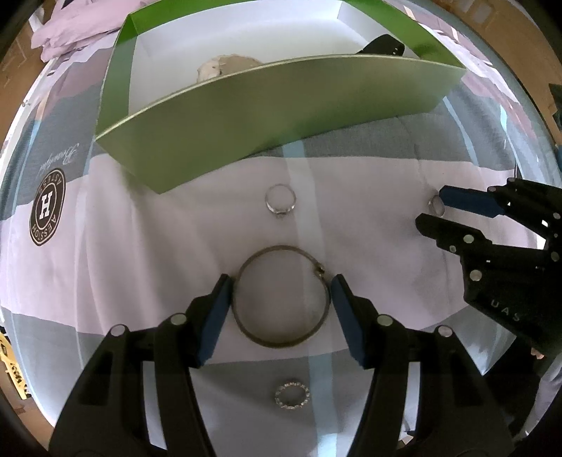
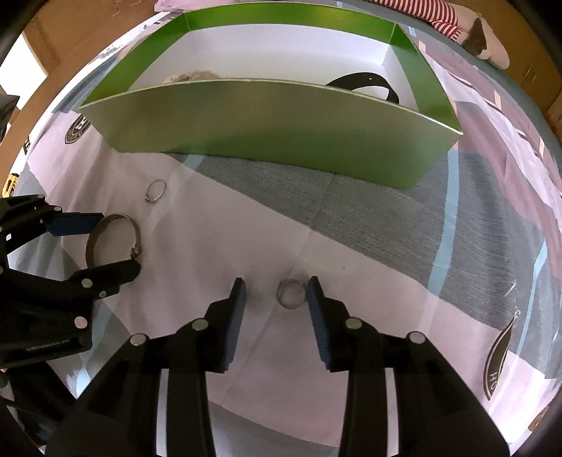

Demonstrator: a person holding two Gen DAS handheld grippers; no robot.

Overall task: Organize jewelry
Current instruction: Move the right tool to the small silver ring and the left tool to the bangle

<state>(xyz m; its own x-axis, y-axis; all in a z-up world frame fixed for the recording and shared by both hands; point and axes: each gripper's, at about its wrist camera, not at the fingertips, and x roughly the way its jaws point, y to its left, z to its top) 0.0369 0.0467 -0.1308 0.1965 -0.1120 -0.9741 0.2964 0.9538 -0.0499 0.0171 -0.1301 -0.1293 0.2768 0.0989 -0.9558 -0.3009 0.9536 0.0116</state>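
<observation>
A large metal bangle (image 1: 281, 297) lies on the bedsheet in the left wrist view. My left gripper (image 1: 281, 291) has a blue pad against each side of it. The right wrist view shows the same bangle (image 2: 112, 242) held between the fingers of the left gripper (image 2: 119, 242). My right gripper (image 2: 275, 291) is open around a plain silver ring (image 2: 291, 293), which touches only the right pad. The left wrist view shows that ring (image 1: 436, 205) at the fingertips of the right gripper (image 1: 430, 211). A thin ring with a stone (image 1: 280, 203) (image 2: 155, 191) and a sparkly ring (image 1: 292, 394) lie loose.
A green box (image 1: 281, 116) (image 2: 281, 119) with a white inside stands just beyond the jewelry. It holds a black strap (image 2: 368, 82) and a pale beaded item (image 1: 224, 66). Pink clothes (image 1: 80, 24) and a striped cloth (image 2: 446, 17) lie behind it.
</observation>
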